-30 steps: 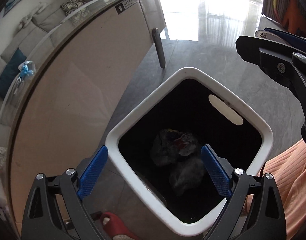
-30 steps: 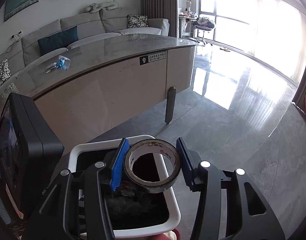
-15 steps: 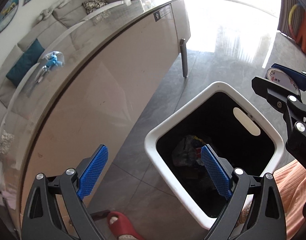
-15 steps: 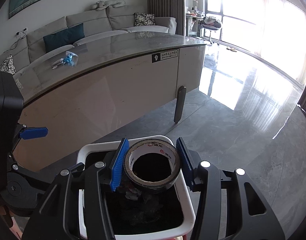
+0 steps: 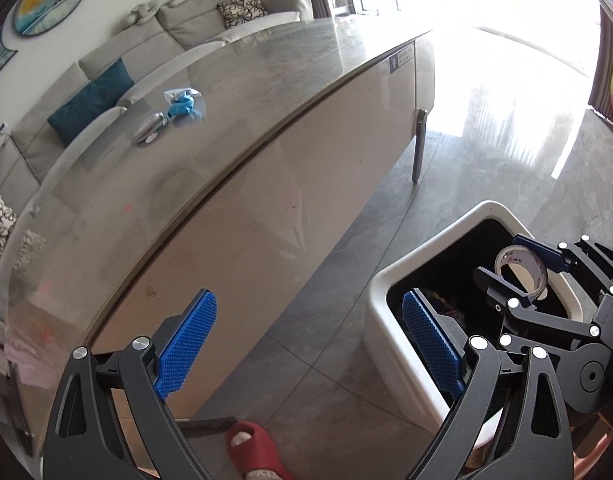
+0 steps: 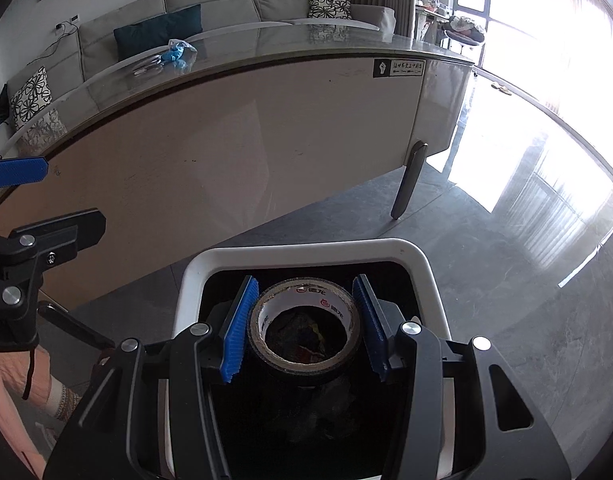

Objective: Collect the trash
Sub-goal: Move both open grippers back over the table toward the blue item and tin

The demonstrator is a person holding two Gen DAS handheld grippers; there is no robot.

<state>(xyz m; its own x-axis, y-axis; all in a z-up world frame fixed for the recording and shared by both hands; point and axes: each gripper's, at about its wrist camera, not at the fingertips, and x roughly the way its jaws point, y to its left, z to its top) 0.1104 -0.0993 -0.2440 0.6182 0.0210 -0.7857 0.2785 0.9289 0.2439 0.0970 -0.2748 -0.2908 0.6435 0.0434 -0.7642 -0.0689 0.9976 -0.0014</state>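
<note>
From the left camera, the left gripper (image 5: 308, 344) has its jaws spread wide with nothing between them, beside the white bin (image 5: 390, 328) on the floor. Over the bin, the right gripper (image 5: 520, 272) pinches a roll of tape (image 5: 521, 270). A blue bag (image 5: 182, 102) lies on the table (image 5: 246, 92) behind the bin. From the right camera, the right gripper (image 6: 304, 326) squeezes the roll of tape (image 6: 306, 334) just above the open bin (image 6: 306, 250), with trash (image 6: 302, 338) inside.
</note>
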